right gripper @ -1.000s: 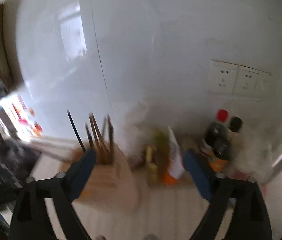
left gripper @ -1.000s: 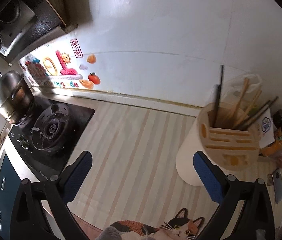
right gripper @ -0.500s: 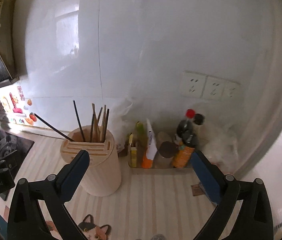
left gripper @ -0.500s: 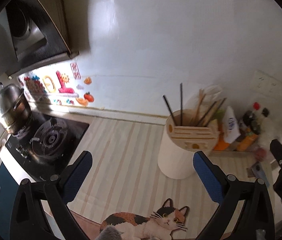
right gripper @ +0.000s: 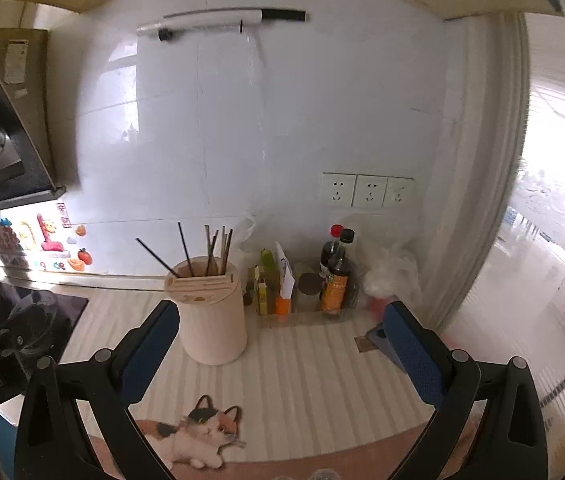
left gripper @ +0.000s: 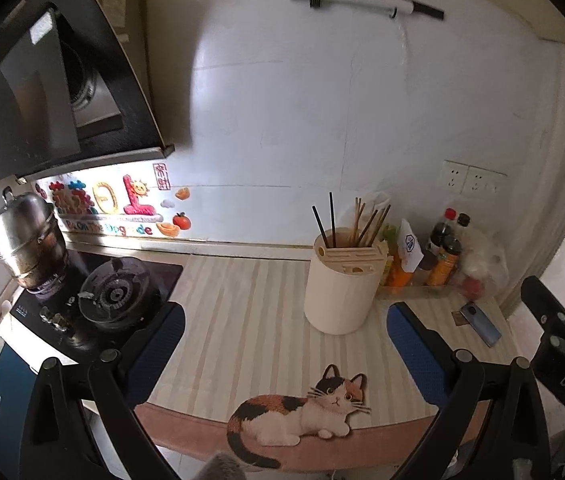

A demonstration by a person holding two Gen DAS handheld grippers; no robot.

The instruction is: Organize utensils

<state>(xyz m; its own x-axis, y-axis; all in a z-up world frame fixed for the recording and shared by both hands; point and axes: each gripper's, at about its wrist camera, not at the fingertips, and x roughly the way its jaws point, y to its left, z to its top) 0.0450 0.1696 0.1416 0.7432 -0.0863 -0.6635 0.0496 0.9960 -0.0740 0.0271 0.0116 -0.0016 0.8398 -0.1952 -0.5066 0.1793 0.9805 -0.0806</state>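
Standing in cream holder (left gripper: 340,288): chopsticks (left gripper: 366,222); left claw (left gripper: 286,340), right claw (right gripper: 282,344) wide apart, empty.

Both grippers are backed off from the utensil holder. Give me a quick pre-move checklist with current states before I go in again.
1. Left gripper open, nothing held: ok.
2. Right gripper open, nothing held: ok.
3. Utensil holder upright on the striped counter: ok.
4. Chopsticks standing in the holder, one black stick leaning far out: not ok.
5. Loose utensils left on the counter: none seen.
6. Phone beside the holder, near the right gripper's path: cannot tell.
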